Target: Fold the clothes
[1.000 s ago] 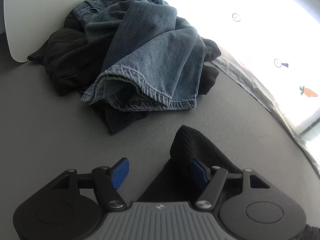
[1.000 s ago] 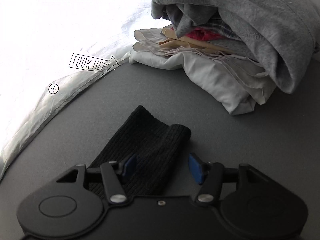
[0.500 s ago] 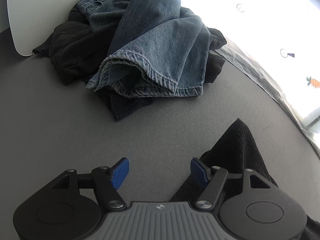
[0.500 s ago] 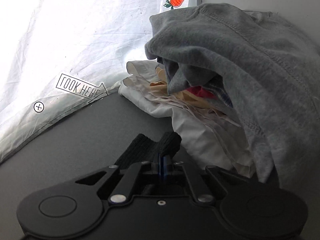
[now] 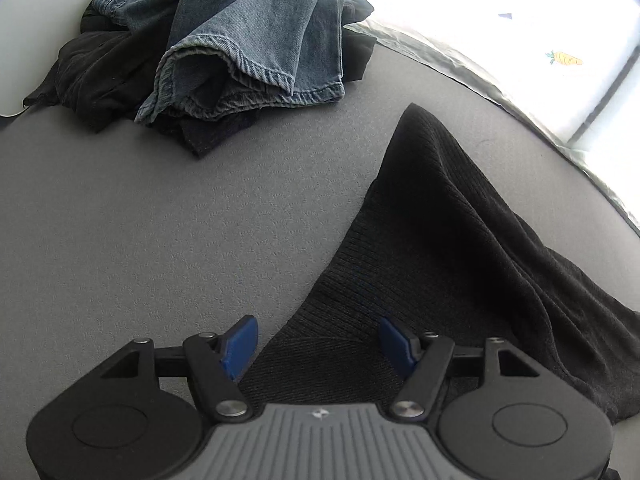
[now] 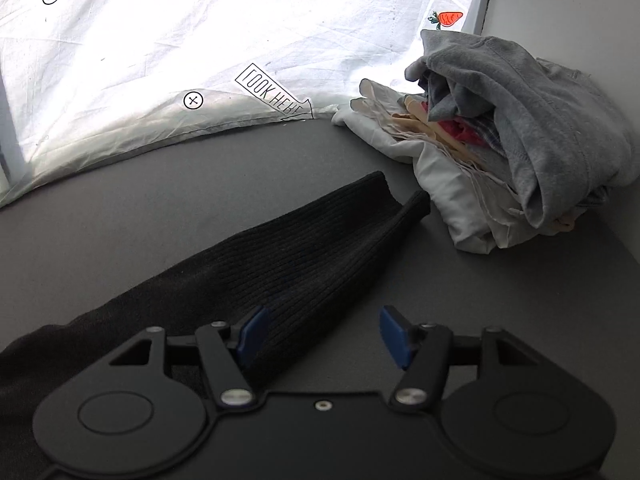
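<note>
Change: right gripper [image 6: 320, 334], pinched on the black ribbed knit garment [image 6: 304, 252] half a second ago, now has its jaws spread; garment lies released on the grey tabletop [image 5: 160, 220], likely one fold laid.
Left gripper [image 5: 318, 346]: jaws spread wide, straddling the garment's edge, holding nothing.
Jeans heap [image 5: 248, 40]: 11 o'clock.
Folded pile [image 6: 520, 152]: 1 o'clock.

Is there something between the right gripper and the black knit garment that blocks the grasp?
Nothing visible blocks it. The right gripper has its jaws open, and the black knit garment already lies on the grey surface under its left finger. The light clothes pile sits apart.
</note>
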### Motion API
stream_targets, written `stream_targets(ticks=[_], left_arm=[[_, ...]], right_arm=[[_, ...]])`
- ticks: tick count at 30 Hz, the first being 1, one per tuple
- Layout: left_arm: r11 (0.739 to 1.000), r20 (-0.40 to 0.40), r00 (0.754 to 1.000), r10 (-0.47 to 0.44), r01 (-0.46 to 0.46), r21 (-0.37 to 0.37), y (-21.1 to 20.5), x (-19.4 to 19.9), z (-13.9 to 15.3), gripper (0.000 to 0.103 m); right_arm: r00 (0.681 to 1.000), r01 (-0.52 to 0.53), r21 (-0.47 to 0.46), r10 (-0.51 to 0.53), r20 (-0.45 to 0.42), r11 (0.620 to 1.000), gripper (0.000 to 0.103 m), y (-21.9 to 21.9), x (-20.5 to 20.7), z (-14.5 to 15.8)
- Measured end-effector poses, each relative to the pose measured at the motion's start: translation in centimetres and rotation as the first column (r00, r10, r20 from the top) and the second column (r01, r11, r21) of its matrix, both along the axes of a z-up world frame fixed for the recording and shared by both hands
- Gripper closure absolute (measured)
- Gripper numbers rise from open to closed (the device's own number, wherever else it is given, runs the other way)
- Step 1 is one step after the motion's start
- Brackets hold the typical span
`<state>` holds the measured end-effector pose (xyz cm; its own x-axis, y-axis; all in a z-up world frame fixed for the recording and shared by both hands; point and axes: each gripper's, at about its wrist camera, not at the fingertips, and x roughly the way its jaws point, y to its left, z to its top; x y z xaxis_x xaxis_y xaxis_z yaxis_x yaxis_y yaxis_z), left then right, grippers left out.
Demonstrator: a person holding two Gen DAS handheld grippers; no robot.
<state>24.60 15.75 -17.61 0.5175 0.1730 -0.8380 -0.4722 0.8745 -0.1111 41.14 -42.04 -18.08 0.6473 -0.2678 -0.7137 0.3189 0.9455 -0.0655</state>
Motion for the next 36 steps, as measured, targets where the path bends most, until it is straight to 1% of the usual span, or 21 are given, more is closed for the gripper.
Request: stream_targets(ticks=[2,3,4,5,7,10,12,14,15,17,18,20,21,22,23,25,28,29,32,34,36], left_arm=[[1.0,0.017,0.999,-0.028,0.028,0.006,-0.5,-0.7,-0.1,0.047],[0.999,0.025,0.999,-0.042,0.042,0.009,-0.7,-1.0,-0.1,0.063],[0.998,0.033,0.998,-0.056,0.056,0.012,-1.0,-1.3,-0.1,0.089],[0.997,0.041,0.997,-0.07,0.069,0.015,-1.2,-1.7,-0.2,0.092],[0.996,0.076,0.993,-0.093,0.092,0.012,-1.2,-2.5,0.3,0.093],[0.994,0.195,0.979,-0.059,0.075,-0.076,0.2,-5.0,2.5,0.094],[0.994,0.262,0.965,-0.025,0.053,-0.1,1.3,-6.8,4.1,0.098],[0.994,0.303,0.953,0.024,0.009,-0.107,2.7,-8.6,5.4,0.098],[0.99,0.326,0.943,0.068,-0.024,-0.136,3.9,-9.6,5.8,0.098],[0.983,0.326,0.937,0.126,-0.074,-0.166,5.5,-11.0,5.6,0.098],[0.984,0.3,0.945,0.131,-0.089,-0.151,5.8,-11.3,5.3,0.097],[0.987,0.211,0.967,0.144,-0.125,-0.101,5.4,-11.3,4.3,0.097],[0.986,0.178,0.972,0.156,-0.142,-0.091,5.2,-11.6,3.9,0.096],[0.982,0.161,0.971,0.177,-0.163,-0.097,5.1,-12.0,3.6,0.091],[0.975,0.161,0.965,0.207,-0.19,-0.114,5.0,-12.7,3.4,0.086],[0.949,0.171,0.942,0.29,-0.261,-0.176,4.8,-14.1,3.0,0.06],[0.894,0.169,0.903,0.394,-0.335,-0.297,4.2,-16.0,2.3,0.054],[0.884,0.162,0.899,0.407,-0.343,-0.318,3.9,-16.3,2.1,0.053],[0.869,0.132,0.897,0.422,-0.358,-0.342,2.6,-16.6,1.4,0.047],[0.858,0.117,0.895,0.431,-0.366,-0.36,1.9,-16.5,0.9,0.041],[0.844,0.108,0.891,0.442,-0.372,-0.386,1.4,-16.4,0.3,0.041]], right_arm=[[1.0,-0.006,0.015,0.006,-0.005,1.0,0.04,0.8,-1.7,-0.1],[1.0,-0.013,0.019,0.013,-0.007,1.0,0.04,1.5,-2.9,-0.2],[1.0,-0.024,0.02,0.025,-0.012,0.999,0.04,1.9,-4.0,-0.3],[0.999,-0.038,0.017,0.038,-0.019,0.999,0.04,2.2,-4.9,-0.5],[0.998,-0.049,0.008,0.049,-0.03,0.999,0.04,2.6,-6.6,-0.5],[0.998,-0.054,0.01,0.054,-0.036,0.999,0.041,2.7,-9.2,-0.4],[0.998,-0.045,0.017,0.046,-0.041,0.999,0.041,2.4,-10.8,-0.3],[0.998,-0.035,0.017,0.036,-0.047,0.999,0.041,2.0,-11.9,-0.3],[0.998,-0.029,0.016,0.03,-0.051,0.999,0.041,1.8,-12.4,-0.3],[0.998,-0.018,0.023,0.019,-0.054,1.0,0.041,1.3,-13.5,-0.3],[0.998,-0.015,0.025,0.017,-0.054,1.0,0.041,1.2,-13.9,-0.3],[0.998,-0.012,0.032,0.014,-0.057,0.999,0.041,0.9,-14.8,-0.3],[0.998,-0.01,0.036,0.012,-0.057,0.999,0.041,0.6,-15.3,-0.3],[0.998,-0.007,0.042,0.009,-0.057,0.999,0.041,0.5,-15.6,-0.3],[0.998,0.0,0.054,0.003,-0.055,0.999,0.041,0.2,-16.0,-0.3],[0.999,0.02,0.074,-0.016,-0.05,0.997,0.04,-0.4,-16.9,-0.2],[0.997,0.066,0.096,-0.062,-0.045,0.993,0.038,-1.8,-18.3,-0.2],[0.996,0.084,0.103,-0.08,-0.042,0.991,0.038,-2.3,-18.8,-0.2],[0.989,0.148,0.13,-0.146,-0.026,0.98,0.037,-3.9,-20.4,-0.1],[0.979,0.205,0.155,-0.205,-0.014,0.967,0.036,-5.5,-21.5,0.0],[0.96,0.274,0.179,-0.279,-0.001,0.945,0.036,-7.4,-22.8,0.1]])
